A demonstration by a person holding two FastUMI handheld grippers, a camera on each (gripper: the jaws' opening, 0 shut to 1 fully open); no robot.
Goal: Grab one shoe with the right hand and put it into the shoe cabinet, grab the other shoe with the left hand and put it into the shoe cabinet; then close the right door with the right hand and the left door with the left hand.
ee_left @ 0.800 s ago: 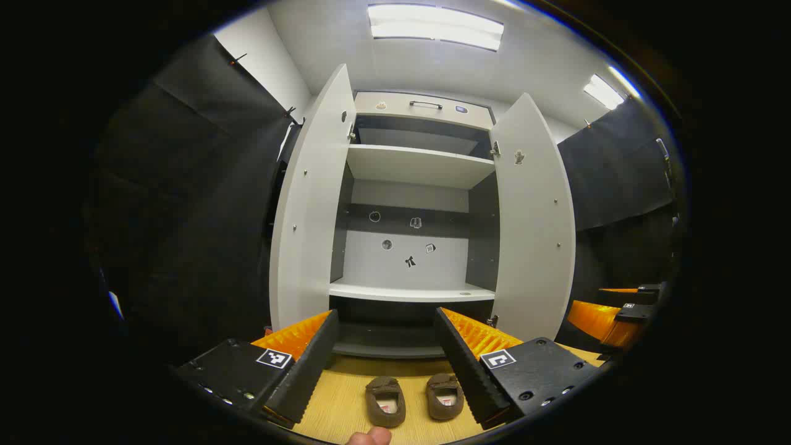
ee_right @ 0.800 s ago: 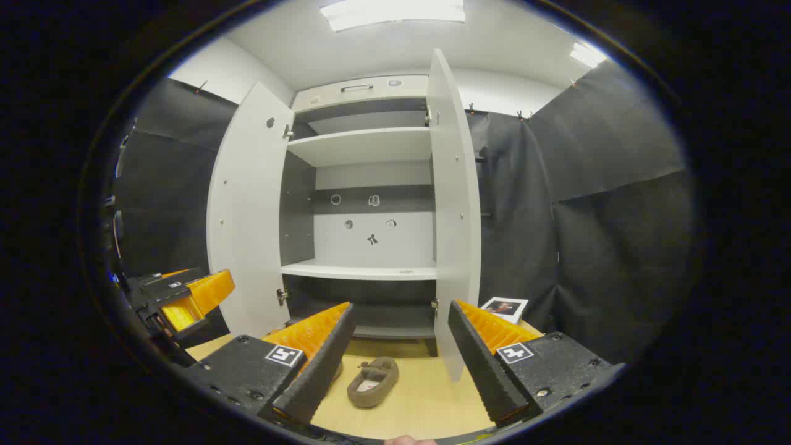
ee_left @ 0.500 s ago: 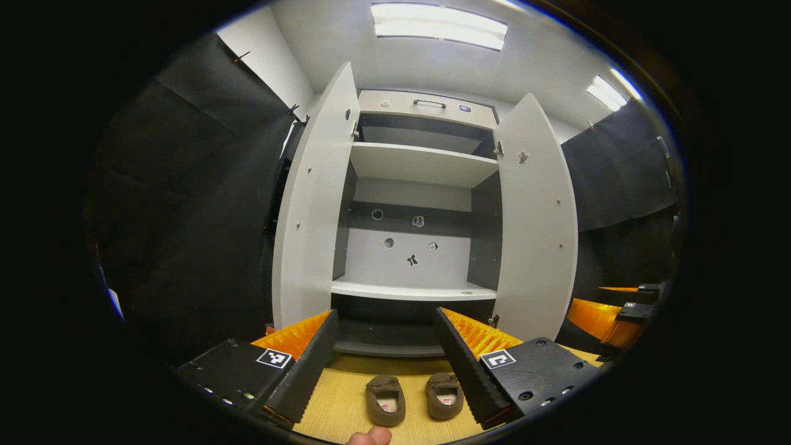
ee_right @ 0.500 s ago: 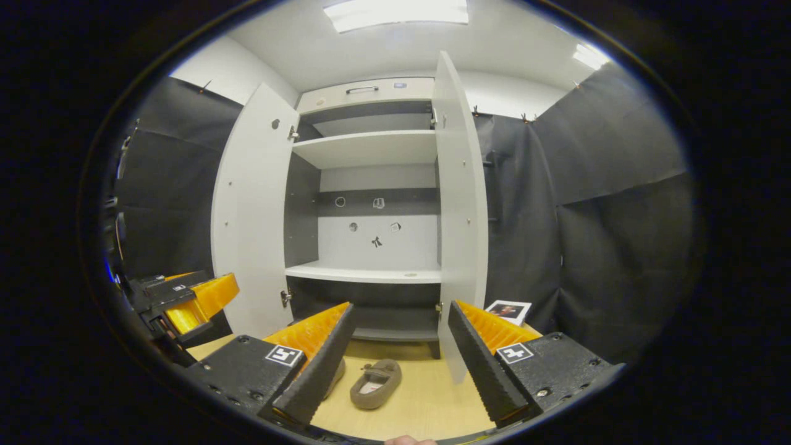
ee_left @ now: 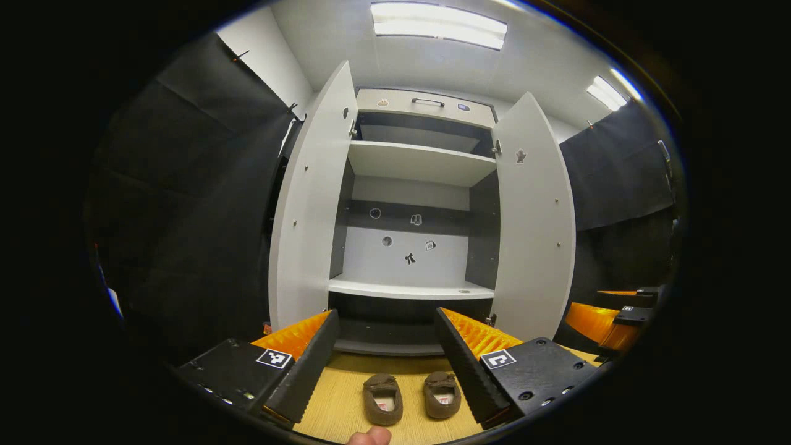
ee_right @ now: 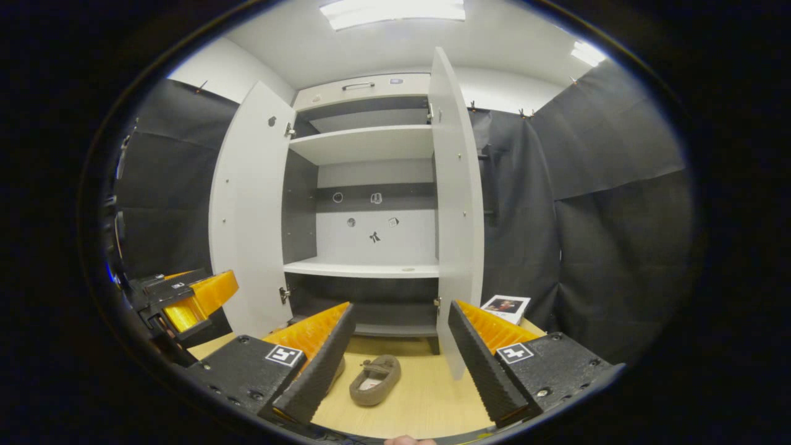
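Wooden floor is holding both brown slippers before the open shoe cabinet; you're holding both tongs wide open, gripping nothing.

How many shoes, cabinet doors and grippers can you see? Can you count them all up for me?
Brown shoes: 2
Open cabinet doors: 2
Grippers: 2, left gripper, right gripper
Total: 6

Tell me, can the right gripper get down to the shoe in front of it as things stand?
Probably yes. The right gripper is open, and the right shoe lies on the bare wooden floor between its fingers, with nothing over it. The open right door stands off to one side.
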